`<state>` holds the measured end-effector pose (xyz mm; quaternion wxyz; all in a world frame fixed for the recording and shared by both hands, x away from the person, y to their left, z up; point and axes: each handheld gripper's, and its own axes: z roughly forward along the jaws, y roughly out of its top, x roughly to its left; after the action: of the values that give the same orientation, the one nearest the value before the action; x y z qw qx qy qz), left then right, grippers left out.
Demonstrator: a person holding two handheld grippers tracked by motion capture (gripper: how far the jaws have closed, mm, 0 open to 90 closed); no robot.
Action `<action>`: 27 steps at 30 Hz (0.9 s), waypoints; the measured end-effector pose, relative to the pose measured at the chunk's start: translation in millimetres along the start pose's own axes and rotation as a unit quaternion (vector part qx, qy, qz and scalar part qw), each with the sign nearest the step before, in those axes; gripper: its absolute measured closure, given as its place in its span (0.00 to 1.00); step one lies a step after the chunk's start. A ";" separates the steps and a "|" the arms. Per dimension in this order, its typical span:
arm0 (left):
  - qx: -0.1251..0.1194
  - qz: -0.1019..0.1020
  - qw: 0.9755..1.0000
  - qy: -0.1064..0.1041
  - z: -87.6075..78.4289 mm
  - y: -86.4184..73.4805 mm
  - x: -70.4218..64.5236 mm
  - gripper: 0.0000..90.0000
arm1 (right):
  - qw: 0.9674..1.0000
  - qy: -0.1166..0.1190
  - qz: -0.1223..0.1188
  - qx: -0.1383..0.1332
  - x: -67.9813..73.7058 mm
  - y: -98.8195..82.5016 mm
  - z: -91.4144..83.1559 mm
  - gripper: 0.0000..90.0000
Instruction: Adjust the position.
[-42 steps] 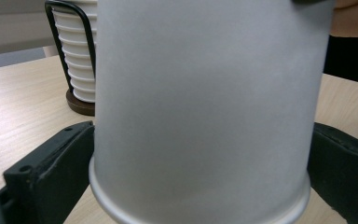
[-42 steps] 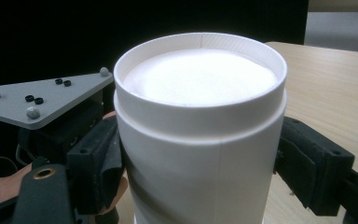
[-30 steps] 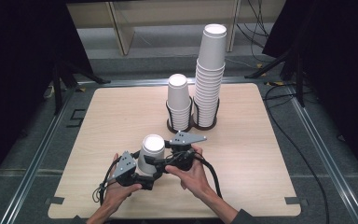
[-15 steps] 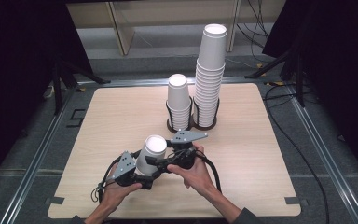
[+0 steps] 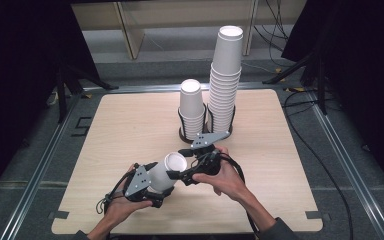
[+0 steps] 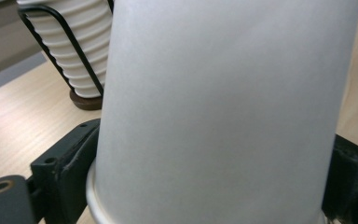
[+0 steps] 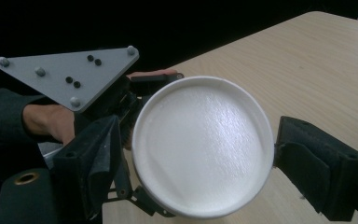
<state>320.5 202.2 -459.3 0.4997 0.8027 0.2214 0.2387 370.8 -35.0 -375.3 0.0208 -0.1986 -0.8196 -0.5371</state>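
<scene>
Short cup stack point(image 5: 191, 107) stands left of tall stack point(image 5: 225, 75).

Wooden table point(image 5: 130, 120), grey floor point(image 5: 370, 170), perhaps shelving point(image 5: 130, 20)

I see bare worktop point(image 5: 120, 130) open left, right and in front of my hands; only two cup stacks point(image 5: 225, 80) in a wire rack point(image 5: 206, 131) block the far centre.

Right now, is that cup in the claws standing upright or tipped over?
Tipped. The cup lies slanted in the left claw, off the table, closed bottom end facing the right claw.
</scene>
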 end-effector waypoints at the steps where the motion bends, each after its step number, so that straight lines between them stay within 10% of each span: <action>1: 0.008 0.003 1.000 0.002 -0.7 0.3 -0.5 0.08 | 1.000 -0.003 -0.007 0.003 -0.2 0.1 -0.3 0.18; 19: 0.065 0.056 0.996 -0.028 -3.1 2.3 -4.9 0.09 | 0.997 0.016 -0.014 0.070 1.0 -9.0 12.3 0.19; 27: 0.051 0.059 0.997 -0.027 -2.2 0.7 -4.7 0.05 | 0.997 0.023 -0.010 0.073 -3.7 -10.7 11.0 0.26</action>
<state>315.5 200.7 -458.6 0.4490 0.8451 0.1717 0.2340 372.5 -30.0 -390.1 0.0491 -0.1758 -0.8579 -0.4803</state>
